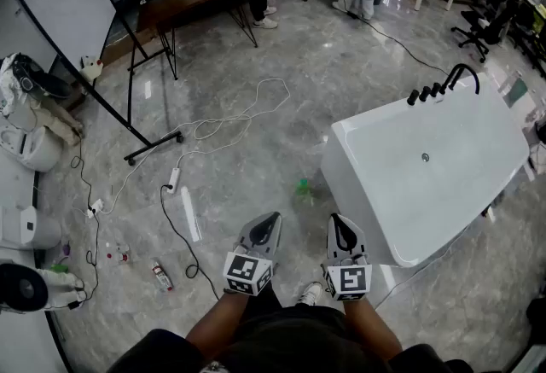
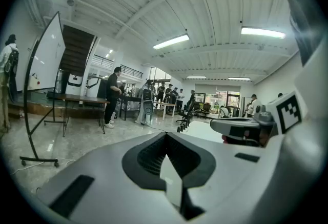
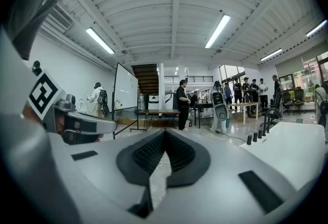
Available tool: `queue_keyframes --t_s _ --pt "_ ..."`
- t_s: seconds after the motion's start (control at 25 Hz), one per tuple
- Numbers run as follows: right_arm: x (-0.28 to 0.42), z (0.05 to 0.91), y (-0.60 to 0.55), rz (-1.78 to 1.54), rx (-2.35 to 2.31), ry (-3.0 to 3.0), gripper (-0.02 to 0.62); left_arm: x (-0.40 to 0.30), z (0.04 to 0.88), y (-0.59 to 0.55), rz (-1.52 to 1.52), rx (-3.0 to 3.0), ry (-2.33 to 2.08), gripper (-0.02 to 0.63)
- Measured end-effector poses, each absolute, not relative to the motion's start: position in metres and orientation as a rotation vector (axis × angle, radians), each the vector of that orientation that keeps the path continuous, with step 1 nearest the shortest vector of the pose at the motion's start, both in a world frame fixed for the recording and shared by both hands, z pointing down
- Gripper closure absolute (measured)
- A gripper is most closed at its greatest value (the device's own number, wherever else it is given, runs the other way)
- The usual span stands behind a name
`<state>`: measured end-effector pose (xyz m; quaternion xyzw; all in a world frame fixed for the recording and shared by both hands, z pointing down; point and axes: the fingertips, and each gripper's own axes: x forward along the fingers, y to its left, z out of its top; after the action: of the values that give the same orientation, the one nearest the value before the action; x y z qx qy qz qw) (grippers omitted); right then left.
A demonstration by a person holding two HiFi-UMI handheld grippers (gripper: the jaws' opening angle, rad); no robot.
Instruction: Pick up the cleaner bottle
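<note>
The left gripper [image 1: 270,219] and the right gripper [image 1: 337,222] are both kept clenched on nothing. The cleaner bottle [image 1: 303,186] is taken to be the small green thing on the floor [image 1: 358,72] beside the bathtub [image 1: 461,149], well apart from both. Its shape is too small to be made out, so a wrong thing could be approached. The cable [image 1: 175,230] could also be stepped on.

No legible text anywhere, only square code markers [image 1: 247,273] on left gripper [image 1: 274,217] and right gripper [image 1: 335,218].

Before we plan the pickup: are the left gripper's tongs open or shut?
Shut: the left gripper shows its tongs meeting at the tips, nothing between them.
</note>
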<state>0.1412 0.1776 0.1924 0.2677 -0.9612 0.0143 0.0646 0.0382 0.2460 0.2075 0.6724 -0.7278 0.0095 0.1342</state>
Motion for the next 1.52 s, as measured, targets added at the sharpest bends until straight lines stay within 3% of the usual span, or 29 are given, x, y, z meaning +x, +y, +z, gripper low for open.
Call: queue_keyframes --t_s 0.36,0.72,1.24,1.52 --pt "0.030 0.198 0.119 0.046 0.938 -2.830 0.589 -0.080 0.220 0.177 0.006 2.028 -1.954 0.601" --pt "-0.029 0.215 0.066 0.097 1.206 -2.701 0.589 -0.159 0.231 0.108 0.076 2.193 -1.818 0.601" --pt "-0.025 0.265 -0.003 0.175 1.211 -2.689 0.589 -0.144 0.292 0.039 0.178 2.183 -1.768 0.601" --pt "-0.032 0.331 -0.021 0.174 1.141 -2.697 0.589 -0.138 0.376 0.014 0.196 2.156 -1.720 0.601"
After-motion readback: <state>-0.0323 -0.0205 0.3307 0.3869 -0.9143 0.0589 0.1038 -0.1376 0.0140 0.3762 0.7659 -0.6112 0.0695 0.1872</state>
